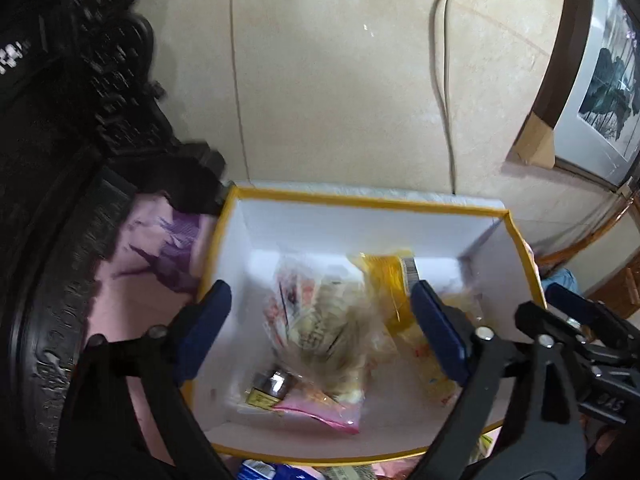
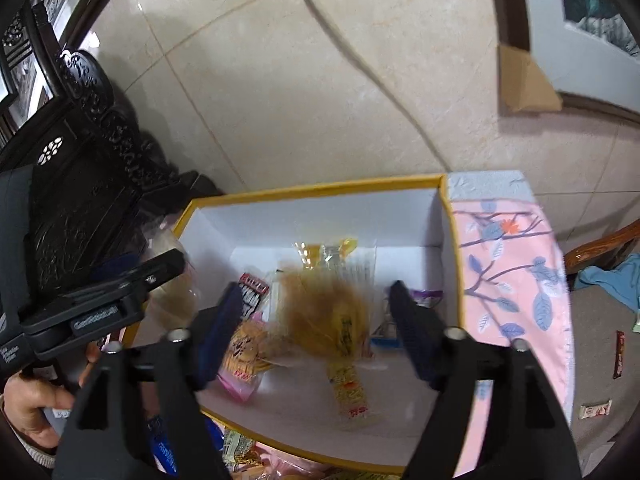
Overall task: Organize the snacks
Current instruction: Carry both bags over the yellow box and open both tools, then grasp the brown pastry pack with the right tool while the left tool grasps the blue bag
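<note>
Snack packets (image 1: 320, 320) blur inside the yellow-rimmed box (image 1: 360, 199); left gripper (image 1: 320, 312) and right gripper (image 2: 316, 320) gape wide, empty; better lift clear before fetching more.

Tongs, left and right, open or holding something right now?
Left tongs: open, holding nothing, over the snack box.
Right tongs: open, holding nothing.

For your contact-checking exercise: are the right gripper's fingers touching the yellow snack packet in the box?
Apart. In the right wrist view the right gripper stands open, its fingers clear on either side of the blurred yellow snack packet.
</note>
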